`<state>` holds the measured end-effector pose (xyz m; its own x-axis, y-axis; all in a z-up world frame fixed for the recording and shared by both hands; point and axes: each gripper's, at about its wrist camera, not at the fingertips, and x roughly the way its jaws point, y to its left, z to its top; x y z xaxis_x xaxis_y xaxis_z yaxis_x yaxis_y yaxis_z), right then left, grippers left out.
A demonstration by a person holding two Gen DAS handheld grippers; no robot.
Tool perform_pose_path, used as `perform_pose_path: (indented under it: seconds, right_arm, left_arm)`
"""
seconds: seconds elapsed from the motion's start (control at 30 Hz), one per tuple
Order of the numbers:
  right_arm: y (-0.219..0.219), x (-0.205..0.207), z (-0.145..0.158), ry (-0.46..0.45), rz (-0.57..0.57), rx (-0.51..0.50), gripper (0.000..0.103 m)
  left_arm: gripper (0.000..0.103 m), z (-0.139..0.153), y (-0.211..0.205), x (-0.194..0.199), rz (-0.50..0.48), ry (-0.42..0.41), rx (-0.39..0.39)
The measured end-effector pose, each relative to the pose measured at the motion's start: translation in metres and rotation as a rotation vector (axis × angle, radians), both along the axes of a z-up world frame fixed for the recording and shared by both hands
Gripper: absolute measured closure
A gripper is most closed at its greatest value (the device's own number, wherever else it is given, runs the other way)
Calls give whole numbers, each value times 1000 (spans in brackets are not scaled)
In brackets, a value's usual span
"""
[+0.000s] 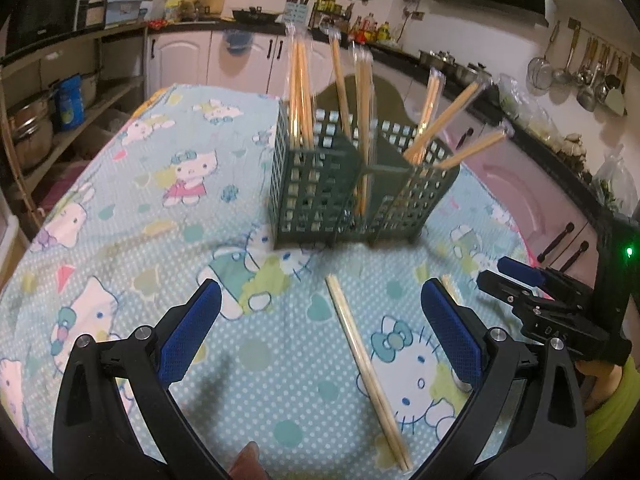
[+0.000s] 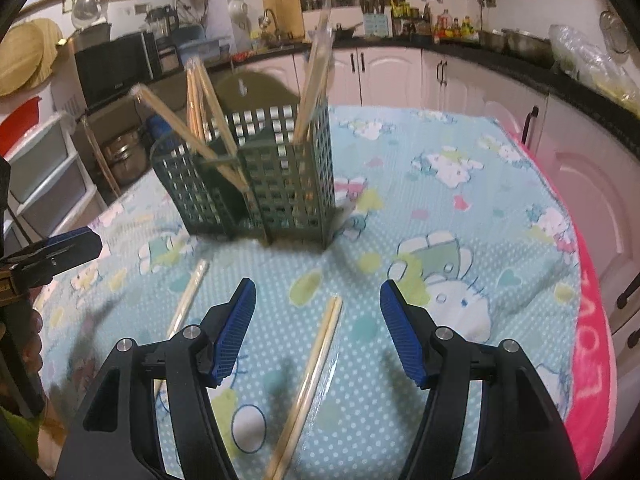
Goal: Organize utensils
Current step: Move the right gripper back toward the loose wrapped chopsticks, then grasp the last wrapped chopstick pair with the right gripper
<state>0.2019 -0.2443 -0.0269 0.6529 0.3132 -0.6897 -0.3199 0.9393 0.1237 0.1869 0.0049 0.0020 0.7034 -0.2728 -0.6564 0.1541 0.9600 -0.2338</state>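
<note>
Left wrist view: left gripper (image 1: 320, 320) has its jaws spread, nothing between the pads, above a wrapped chopstick pair (image 1: 366, 368) lying on the tablecloth (image 1: 160, 220). Right gripper (image 2: 318, 328) is likewise spread and empty over a second chopstick pair (image 2: 310, 376). Beyond stands the green holder (image 1: 344, 184), with chopsticks upright in its compartments.

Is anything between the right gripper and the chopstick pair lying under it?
Nothing visible. The right gripper is open above the wrapped chopstick pair on the tablecloth, and only bare cloth lies between that pair and the green holder.
</note>
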Motion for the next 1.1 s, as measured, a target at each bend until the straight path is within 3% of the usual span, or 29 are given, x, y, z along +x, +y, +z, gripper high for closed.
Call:
perform_pose_path:
  seconds: [0.27,0.67,0.8,0.93,1.03,1.1]
  right_arm:
    - [5,16,-23,108,11,-27,47]
    - [21,39,-44,193,11,-58,57]
    - [25,40,-44,187,3,-69,64]
    - [24,43,-44,187,11,-75,80]
    - [23,47,-43,195,27,-63,87]
    - [22,47,-41,196,30,-60,88]
  left_arm:
    - [13,-30,-12,11,-43,90,-12]
    - [57,-57,-29,37,-103,202,-52]
    - [60,-62,-38,46,-112,217,-47]
    - [60,-65,-43,57,-94,224,-22]
    - [60,-64,-46,65,-76,226,-17]
    - [69,-64,-48,69,-66,223,10]
